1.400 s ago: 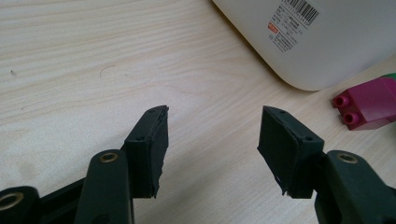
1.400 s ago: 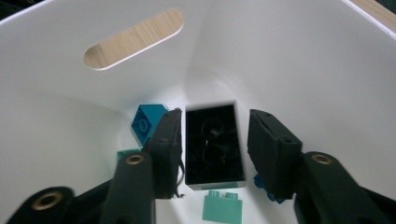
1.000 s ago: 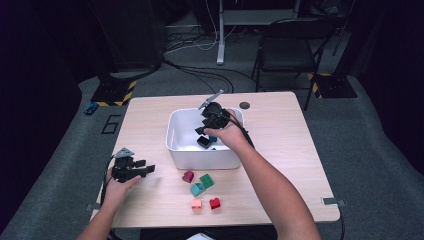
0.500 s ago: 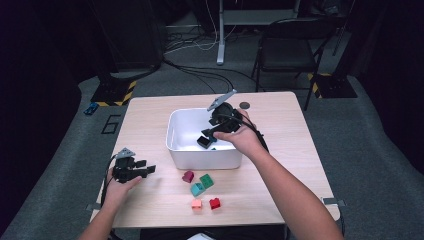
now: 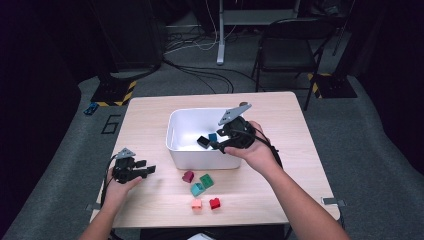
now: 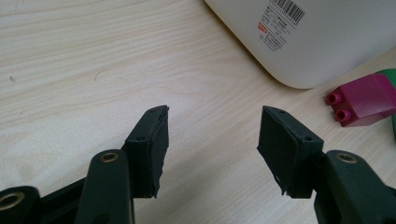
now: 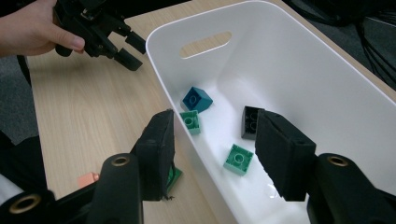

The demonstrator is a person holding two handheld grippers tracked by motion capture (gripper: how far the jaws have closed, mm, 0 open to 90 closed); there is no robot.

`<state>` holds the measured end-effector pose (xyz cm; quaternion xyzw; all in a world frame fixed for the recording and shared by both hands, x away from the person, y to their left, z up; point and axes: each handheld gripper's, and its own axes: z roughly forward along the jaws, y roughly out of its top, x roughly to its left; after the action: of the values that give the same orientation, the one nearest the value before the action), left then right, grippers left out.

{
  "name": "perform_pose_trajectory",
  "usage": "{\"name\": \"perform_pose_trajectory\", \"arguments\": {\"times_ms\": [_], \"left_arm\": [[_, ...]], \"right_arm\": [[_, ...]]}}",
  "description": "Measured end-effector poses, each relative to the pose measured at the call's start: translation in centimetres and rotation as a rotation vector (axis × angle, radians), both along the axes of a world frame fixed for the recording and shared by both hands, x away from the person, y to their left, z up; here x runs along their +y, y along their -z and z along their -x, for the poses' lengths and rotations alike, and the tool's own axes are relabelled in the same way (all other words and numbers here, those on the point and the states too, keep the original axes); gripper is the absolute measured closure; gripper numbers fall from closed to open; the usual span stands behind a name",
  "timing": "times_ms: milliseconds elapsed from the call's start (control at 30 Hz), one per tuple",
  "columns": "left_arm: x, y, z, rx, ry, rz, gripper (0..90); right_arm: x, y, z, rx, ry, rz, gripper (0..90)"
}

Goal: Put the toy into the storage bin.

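Five toy bricks lie loose on the surface (image 5: 150,125) at about 6 o'clock from the white bin (image 5: 176,145): a maroon brick (image 5: 188,176), a dark green brick (image 5: 206,180), a teal brick (image 5: 197,189), a salmon brick (image 5: 196,203) and a red brick (image 5: 215,203). Inside the bin I count a blue brick (image 7: 196,99), two green bricks (image 7: 190,121) and a black brick (image 7: 249,122).

Over the bin's 3 o'clock side, the right hand-held gripper (image 5: 223,141) hangs with jaws wide and nothing between them. At 9 o'clock, the left hand-held gripper (image 5: 149,170) rests low on the wood, jaws equally wide and empty, pointing toward the maroon brick.

My worry is the right hand-held gripper's near jaw, which sits just over the bin's front wall: dropping toward the loose bricks from there could clip the rim and shove the light bin. The bricks outside huddle close together, so wide jaws could nudge a neighbour or catch two at once. Both hands reaching for that cluster could also collide.
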<state>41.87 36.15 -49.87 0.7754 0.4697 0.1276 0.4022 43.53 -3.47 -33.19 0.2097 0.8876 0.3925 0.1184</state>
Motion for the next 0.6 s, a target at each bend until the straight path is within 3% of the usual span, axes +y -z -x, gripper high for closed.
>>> {"name": "perform_pose_trajectory", "arguments": {"times_ms": [300, 600], "left_arm": [[-0.4, -0.4, 0.4, -0.011, 0.015, -0.012, 42.5], [-1.3, -1.0, 0.9, -0.037, 0.049, -0.023, 42.6]], "right_arm": [[-1.6, 1.5, 2.1, -0.004, 0.017, -0.024, 47.0], [-2.9, 4.8, 3.6, 0.001, 0.058, -0.044, 47.0]]}}
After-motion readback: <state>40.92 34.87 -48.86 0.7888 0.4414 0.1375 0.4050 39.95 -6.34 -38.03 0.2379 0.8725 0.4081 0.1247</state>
